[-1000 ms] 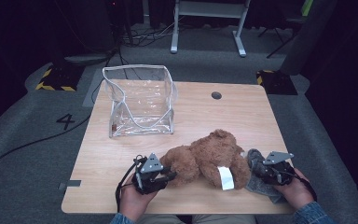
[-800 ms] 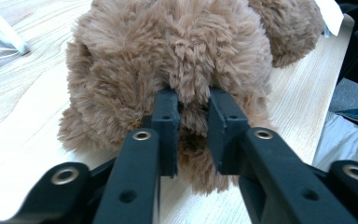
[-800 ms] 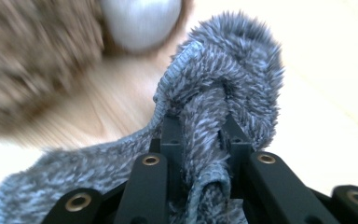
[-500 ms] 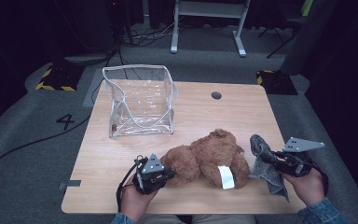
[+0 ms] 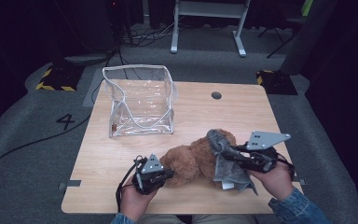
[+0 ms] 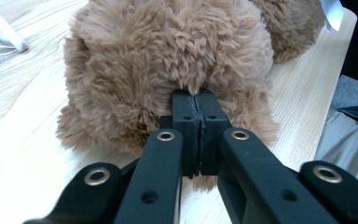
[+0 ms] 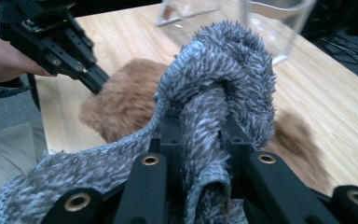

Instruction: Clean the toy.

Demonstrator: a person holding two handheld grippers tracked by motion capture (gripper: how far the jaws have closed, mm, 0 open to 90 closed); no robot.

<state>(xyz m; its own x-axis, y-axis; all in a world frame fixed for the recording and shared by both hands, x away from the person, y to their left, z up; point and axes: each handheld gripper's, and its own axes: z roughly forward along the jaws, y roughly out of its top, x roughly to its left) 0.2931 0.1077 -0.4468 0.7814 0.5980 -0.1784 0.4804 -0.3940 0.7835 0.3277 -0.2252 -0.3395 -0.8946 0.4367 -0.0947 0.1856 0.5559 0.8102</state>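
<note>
Both grabs look made, and the packing itself seems to lie ahead. The left hand-held gripper (image 5: 164,173) has its jaws pressed together on a tuft of the brown plush bear (image 5: 191,158), which lies on the desk (image 5: 205,112) directly ahead of it; in the left gripper view the pads (image 6: 196,121) meet with only fur pinched between them, having just been closing onto it. The right hand-held gripper (image 5: 237,155) is clamped on a fold of the grey fuzzy cloth (image 5: 226,163), its jaws likewise having just been closing, and the cloth bunches over its tips, its loose end hanging below the hand, raised off the desk and draped against the bear's near side. The clear plastic bag (image 5: 140,100) stands open and seemingly empty, well beyond the left hand-held gripper on the far half of the desk. Judging by that, neither soft item has gone in yet: what remains is carrying each over and releasing it inside.
</note>
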